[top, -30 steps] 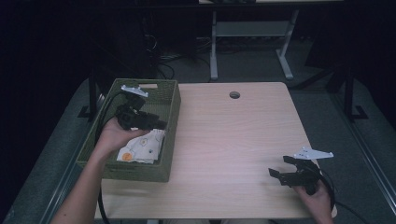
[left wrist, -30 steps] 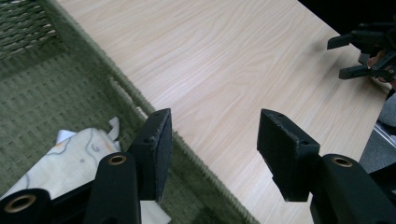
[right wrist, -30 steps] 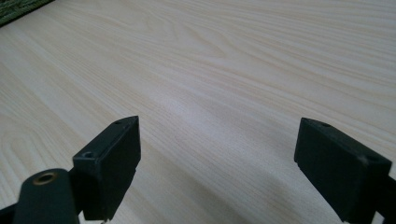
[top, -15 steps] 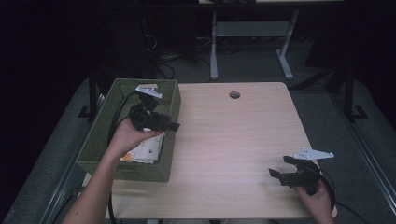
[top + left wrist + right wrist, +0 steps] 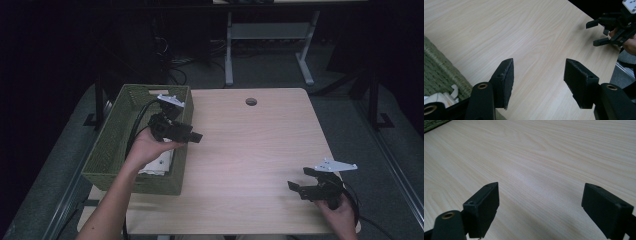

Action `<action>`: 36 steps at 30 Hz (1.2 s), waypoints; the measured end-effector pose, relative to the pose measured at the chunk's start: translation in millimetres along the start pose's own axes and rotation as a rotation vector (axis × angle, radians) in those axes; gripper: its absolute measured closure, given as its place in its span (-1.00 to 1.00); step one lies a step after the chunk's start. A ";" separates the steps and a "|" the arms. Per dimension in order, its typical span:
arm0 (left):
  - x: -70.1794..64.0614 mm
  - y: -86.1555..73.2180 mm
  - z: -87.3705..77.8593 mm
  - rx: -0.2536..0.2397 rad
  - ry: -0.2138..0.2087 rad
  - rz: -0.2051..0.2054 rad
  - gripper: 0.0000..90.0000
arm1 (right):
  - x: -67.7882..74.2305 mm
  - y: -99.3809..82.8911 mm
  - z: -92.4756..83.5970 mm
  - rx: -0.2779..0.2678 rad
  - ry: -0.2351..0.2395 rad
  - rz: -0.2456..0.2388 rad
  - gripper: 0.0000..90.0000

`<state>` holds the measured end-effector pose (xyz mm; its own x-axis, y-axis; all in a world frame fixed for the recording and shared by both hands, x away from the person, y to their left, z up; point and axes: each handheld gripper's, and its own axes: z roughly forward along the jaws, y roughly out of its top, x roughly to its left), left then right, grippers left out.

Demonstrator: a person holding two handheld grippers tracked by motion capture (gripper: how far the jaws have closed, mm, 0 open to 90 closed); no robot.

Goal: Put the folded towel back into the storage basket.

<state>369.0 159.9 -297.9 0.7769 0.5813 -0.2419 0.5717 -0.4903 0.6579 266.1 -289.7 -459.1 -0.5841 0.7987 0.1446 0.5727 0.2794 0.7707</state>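
The white item (image 5: 159, 164) lies in the bottom of the green woven basket (image 5: 107, 150), at its near end, and a corner of it also peeks over the basket's weave in the left gripper view (image 5: 439, 98); what it is cannot be told from here. The left gripper (image 5: 196, 136) hangs above the basket's right wall, pointing out over the table (image 5: 260, 150), and its fingers (image 5: 505, 80) have just been opening: they stand well apart with nothing between them. The right gripper (image 5: 295, 186) rests low near the table's front right corner, well apart from the basket, its fingers (image 5: 484, 206) spread wide over bare wood and likewise empty. The risk, as I judge it, lies in the reach back down into the basket: the item sits close against the near wall, so a finger could catch the woven rim or push the basket along the table instead of closing on the item. The left gripper's cable (image 5: 137, 120) drapes into the basket too, and could snag on the wall or drag across the item.
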 end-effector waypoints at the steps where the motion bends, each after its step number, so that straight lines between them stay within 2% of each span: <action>1: -1.2 0.3 1.1 0.000 0.002 -0.001 -0.09 | -0.2 0.0 -0.3 0.003 0.001 -0.001 -0.68; 12: -7.1 2.0 13.2 -0.012 -0.016 -0.008 -0.12 | 0.3 -0.7 -1.4 0.003 0.001 0.002 -0.68; 20: -13.4 3.3 23.3 -0.007 -0.025 0.004 -0.13 | 0.5 -0.6 -1.7 -0.004 0.000 -0.006 -0.68; 36: -24.0 2.2 47.1 -0.014 -0.042 -0.011 -0.16 | 0.6 -0.7 -2.9 -0.003 -0.004 -0.006 -0.68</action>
<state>364.1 114.2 -324.2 0.7810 0.5588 -0.2790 0.5770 -0.4744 0.6649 263.6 -291.0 -457.7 -0.5851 0.7991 0.1377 0.5678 0.2825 0.7732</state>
